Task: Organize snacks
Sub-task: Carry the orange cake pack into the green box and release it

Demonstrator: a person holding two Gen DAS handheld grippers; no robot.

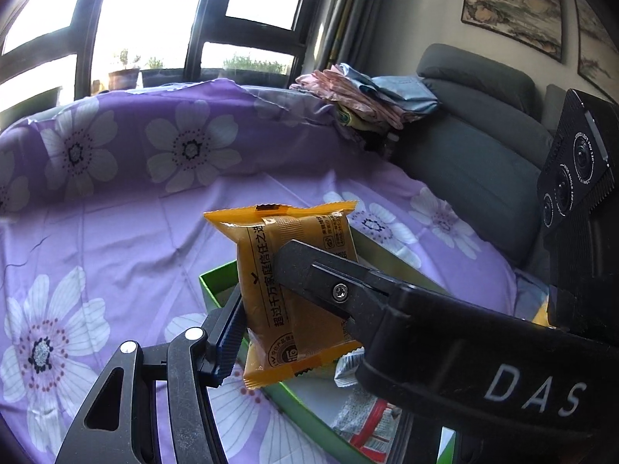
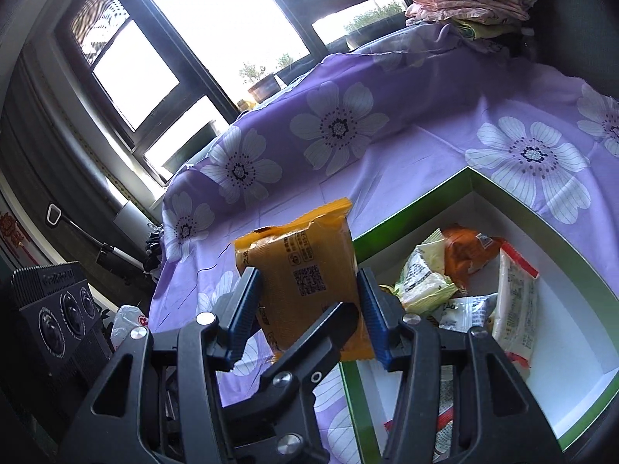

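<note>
An orange snack packet (image 1: 255, 266) (image 2: 305, 263) hangs upright in the air over the near corner of a green box (image 1: 216, 274) (image 2: 472, 181) with a white inside. My left gripper (image 1: 286, 309) is shut on the packet: its blue left pad presses the packet's edge, and its right pad is hidden behind the right gripper's black finger (image 1: 309, 274). My right gripper (image 2: 309, 301) is shut on the same packet, a blue pad on each side. Several other snack packets (image 2: 425, 282) lie inside the box.
The box sits on a purple sheet with white flowers (image 1: 116, 232) (image 2: 425, 139). A grey sofa (image 1: 483, 147) is at the right and holds a pile of folded clothes (image 1: 367, 92) (image 2: 476, 4). Windows are behind. A white plastic bag (image 2: 127, 321) lies low on the left.
</note>
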